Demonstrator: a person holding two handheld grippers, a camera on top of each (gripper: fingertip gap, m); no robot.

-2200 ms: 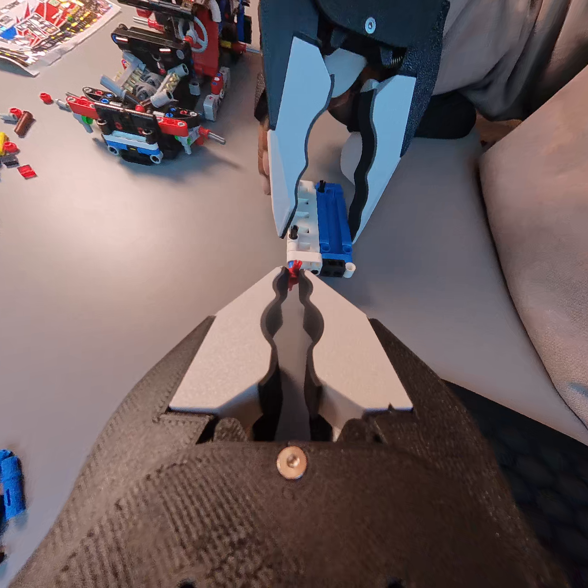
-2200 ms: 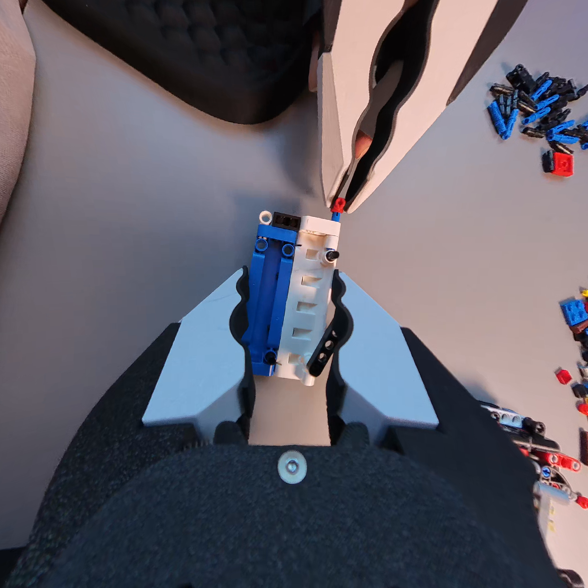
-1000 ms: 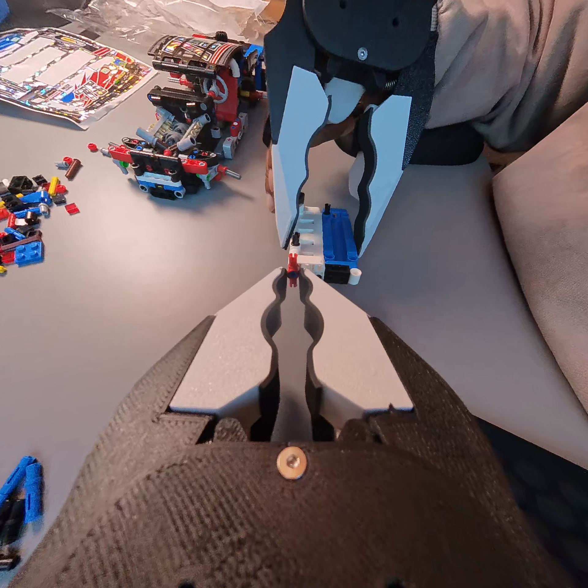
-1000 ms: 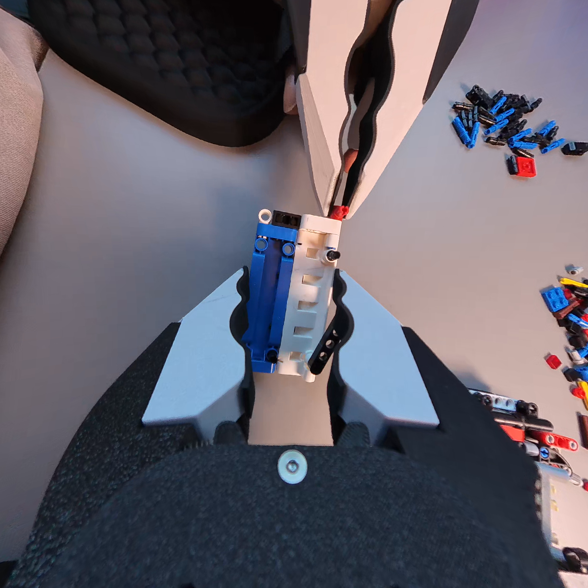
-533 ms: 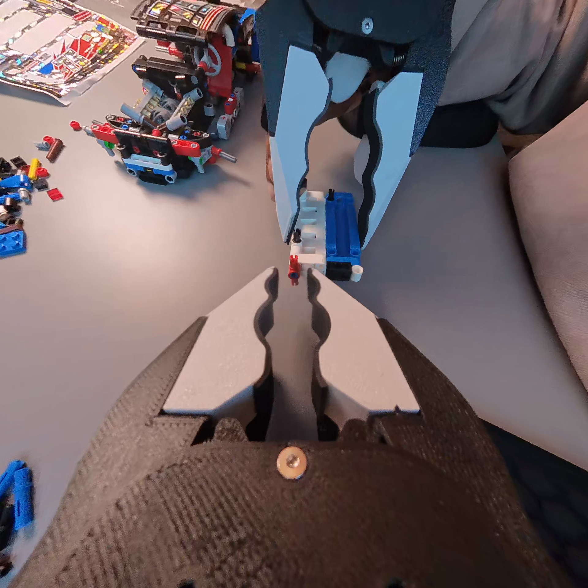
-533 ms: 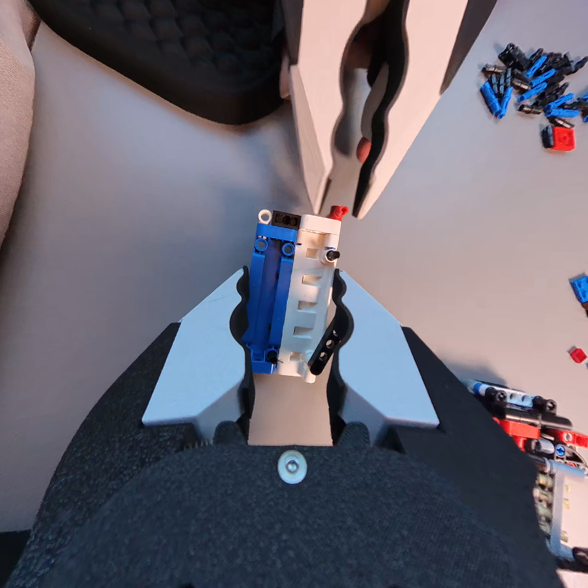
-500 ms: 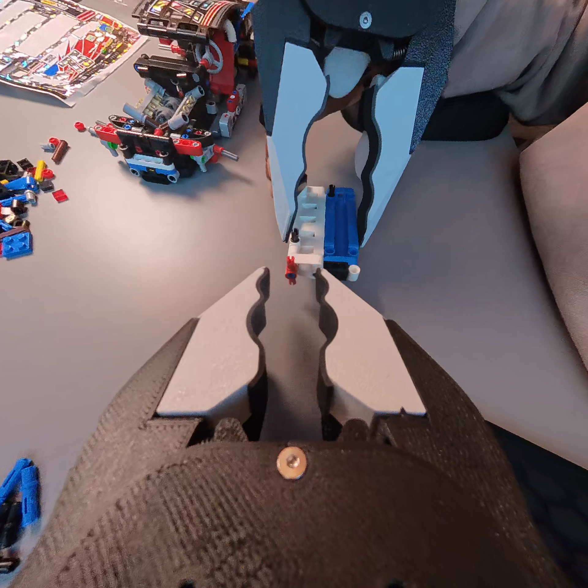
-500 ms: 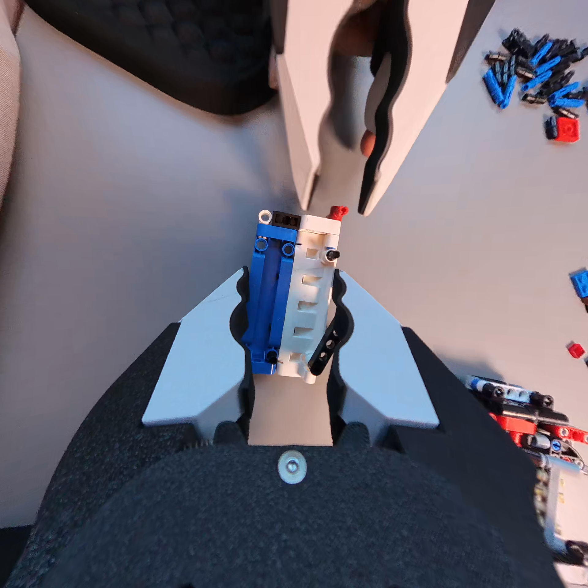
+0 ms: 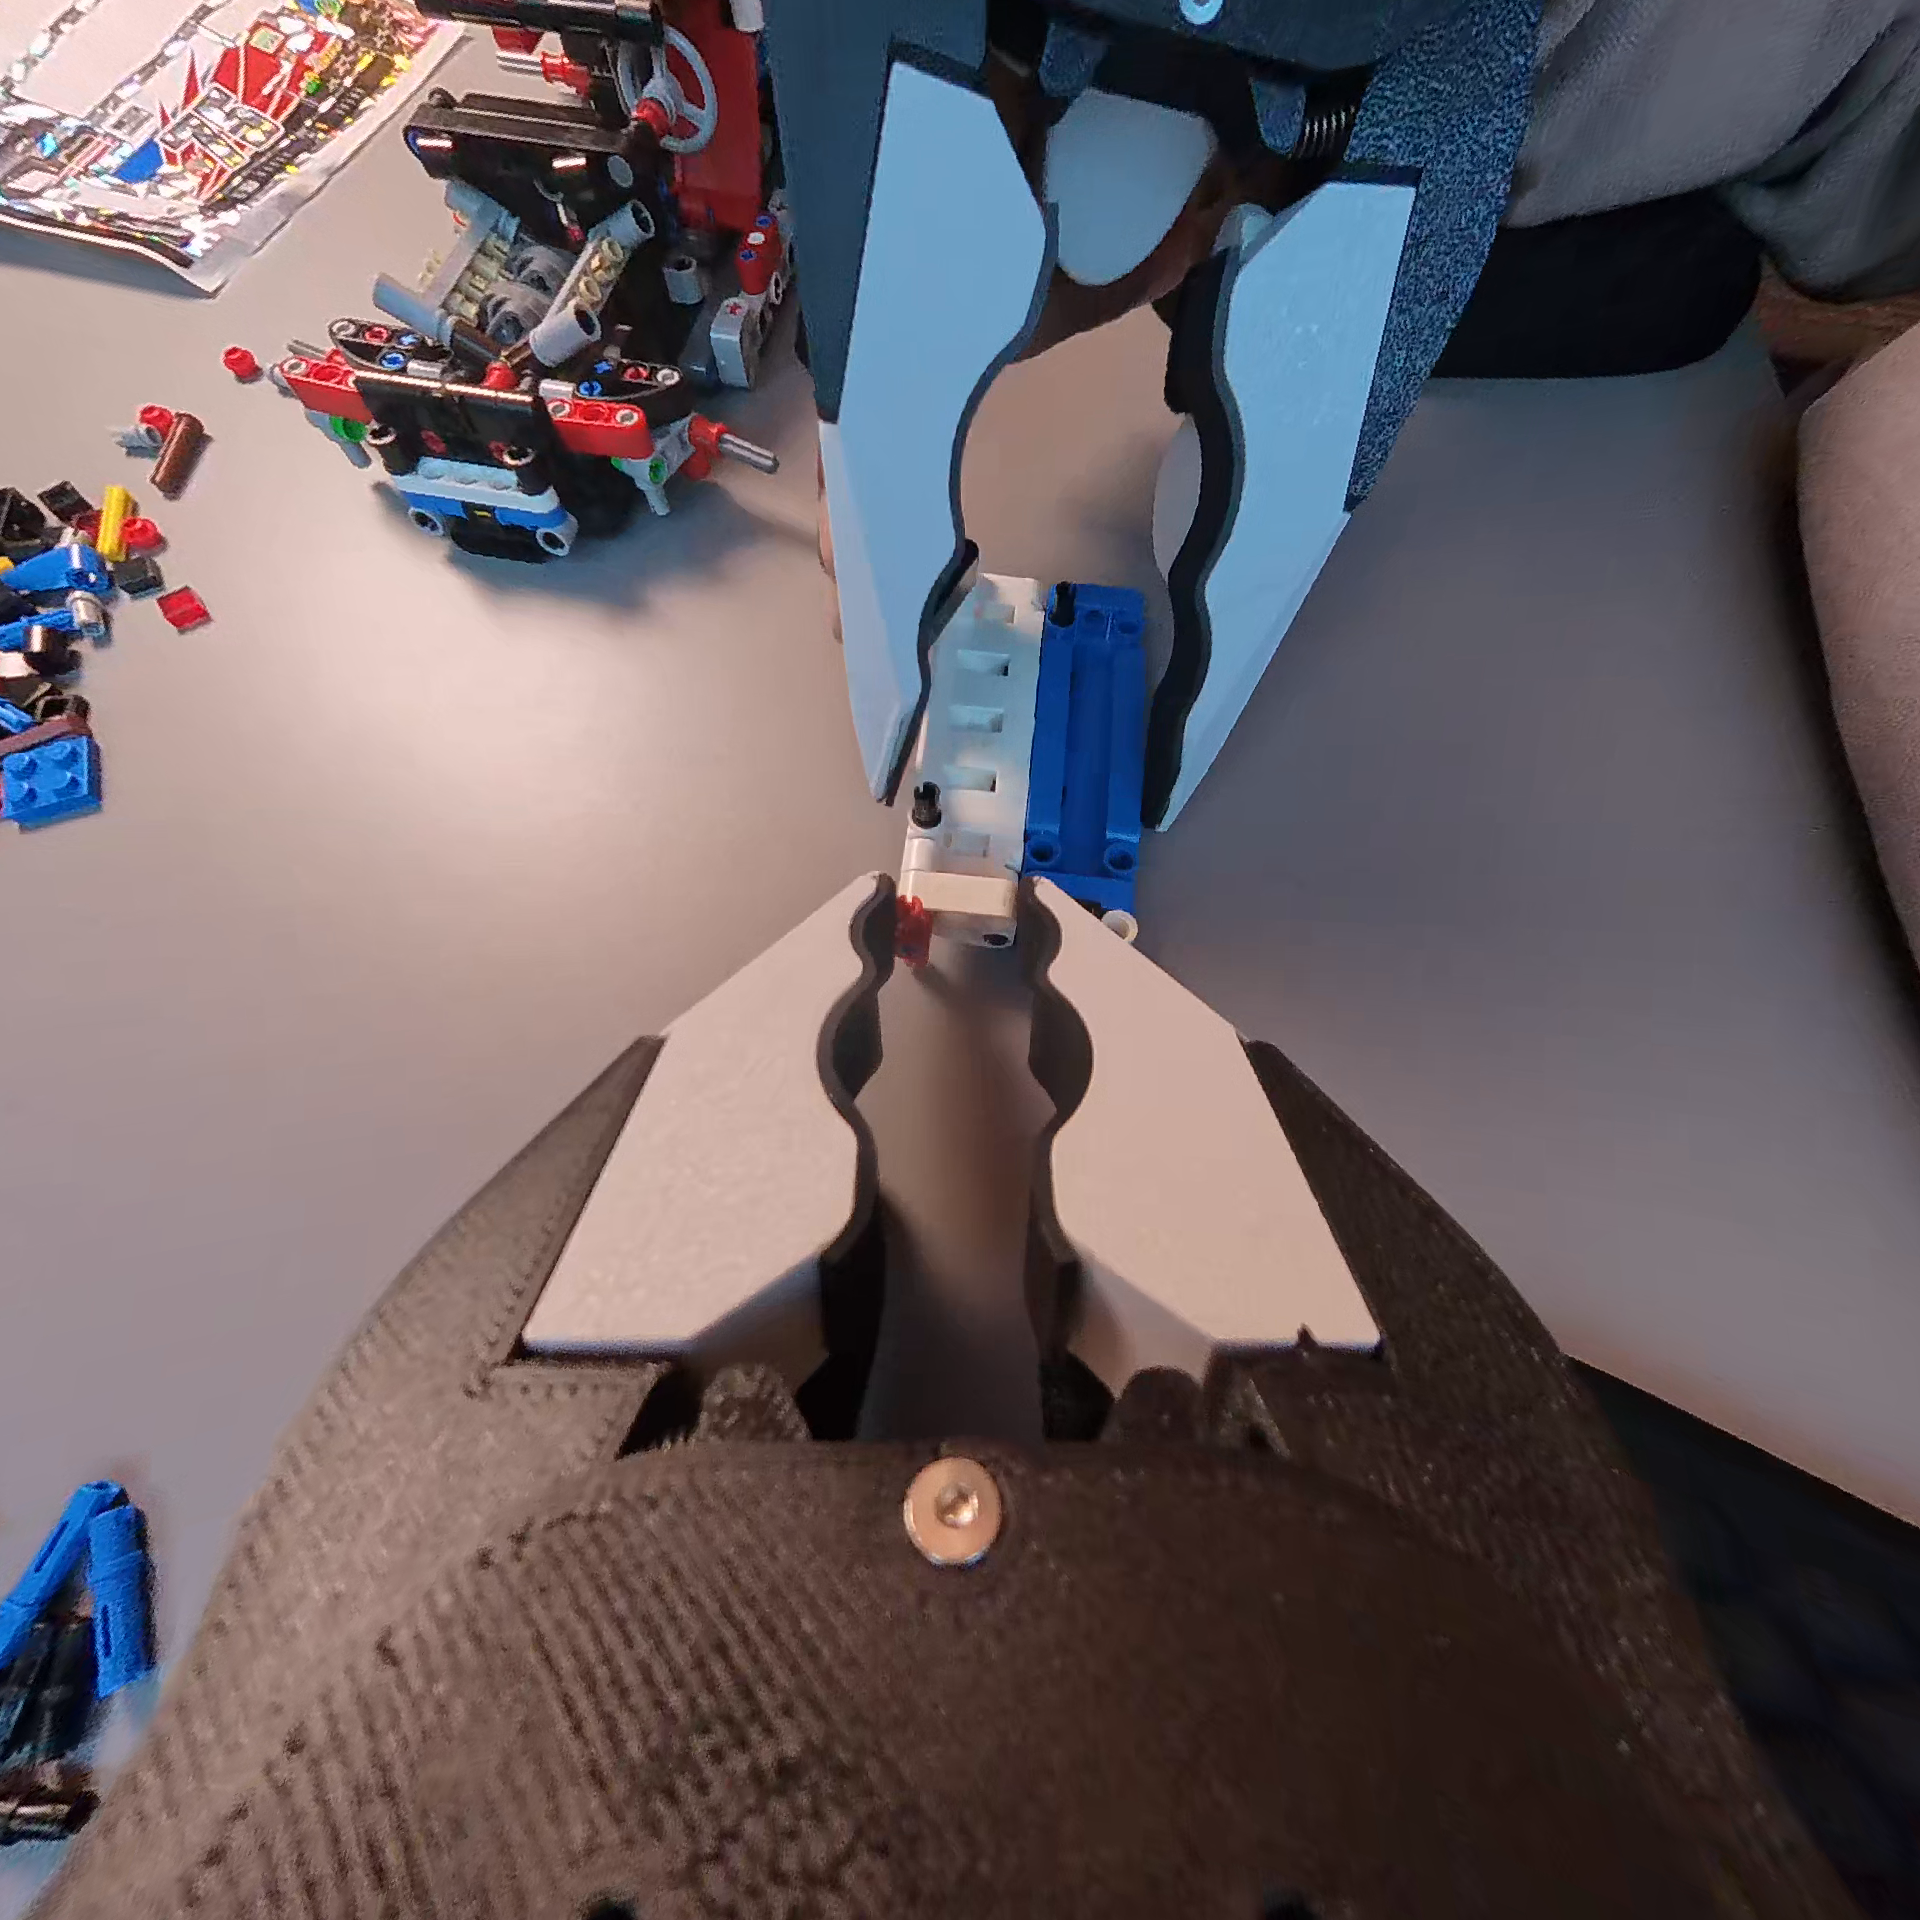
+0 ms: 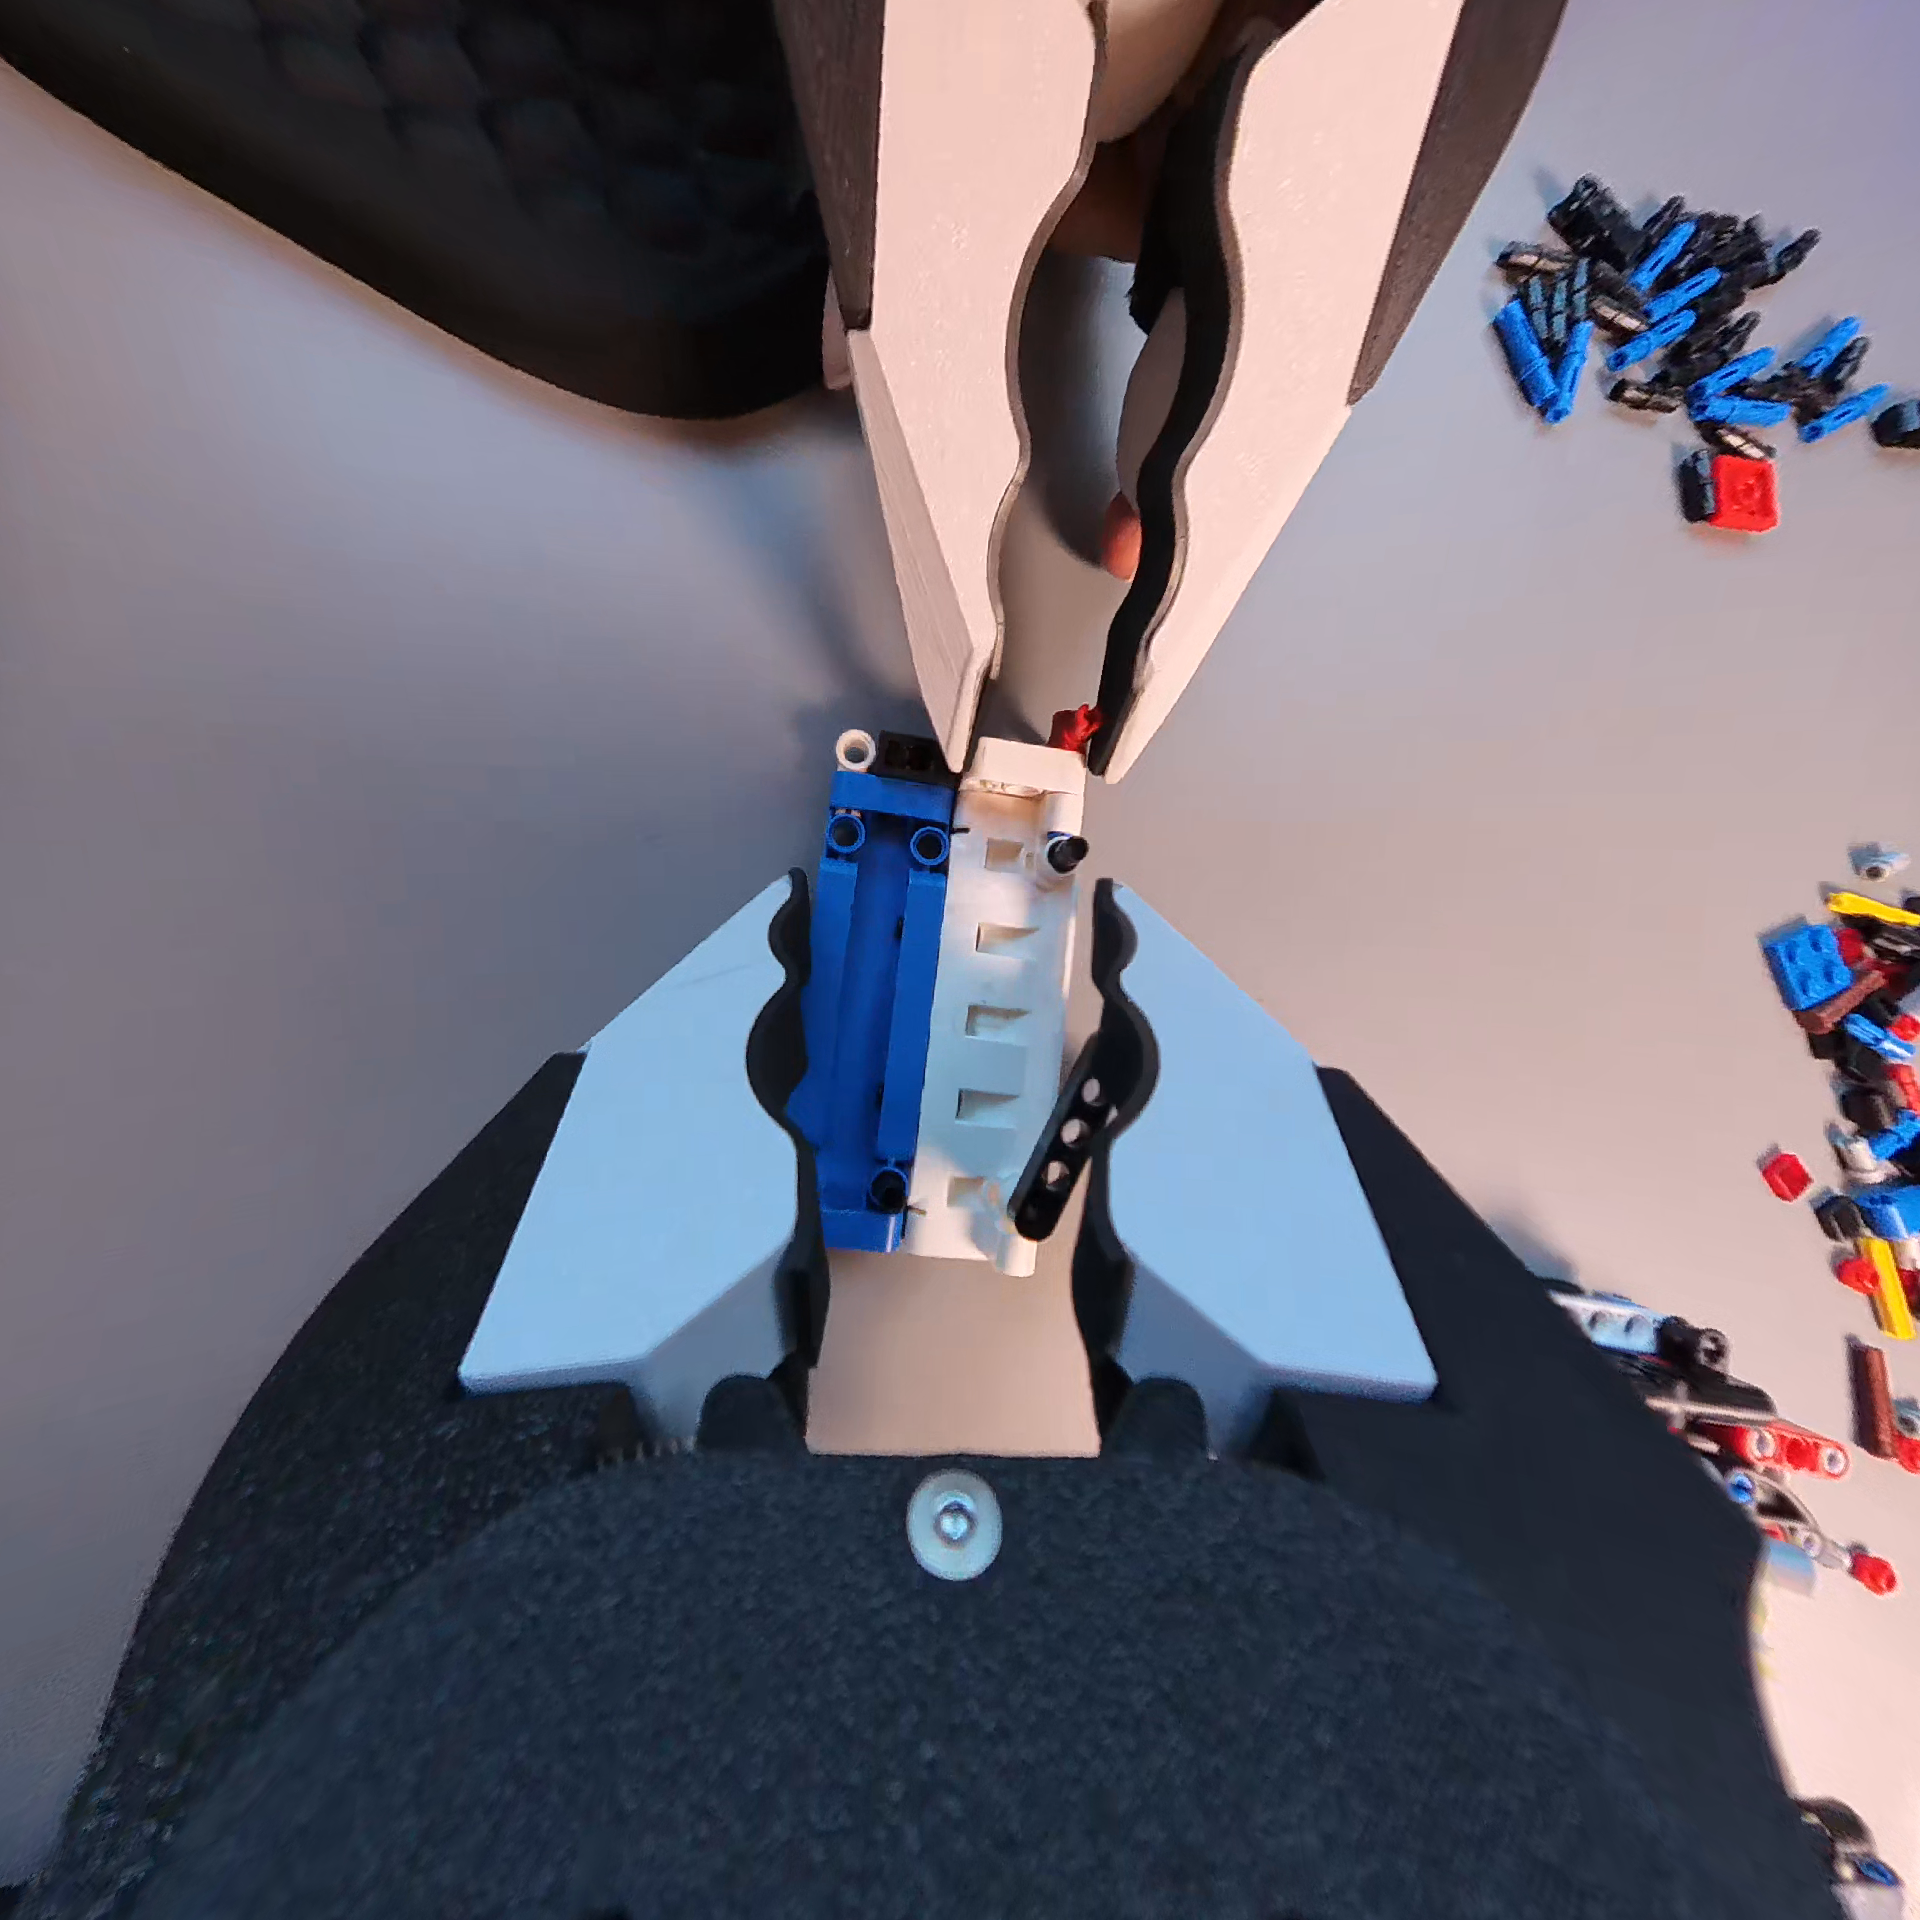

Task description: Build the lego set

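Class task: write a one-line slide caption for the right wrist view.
Right gripper clamps a blue-and-white Lego sub-assembly while the open left gripper straddles its red pin.

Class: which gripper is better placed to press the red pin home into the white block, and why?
Left. The left gripper is open, tips straddling the red pin; the right gripper is shut on the block, steadying it.

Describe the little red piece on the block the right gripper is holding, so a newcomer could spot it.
Find the white and blue block clamped in the right gripper. At its far white end, the red pin sticks out, between the left gripper's open fingertips. It is the block's only red part.
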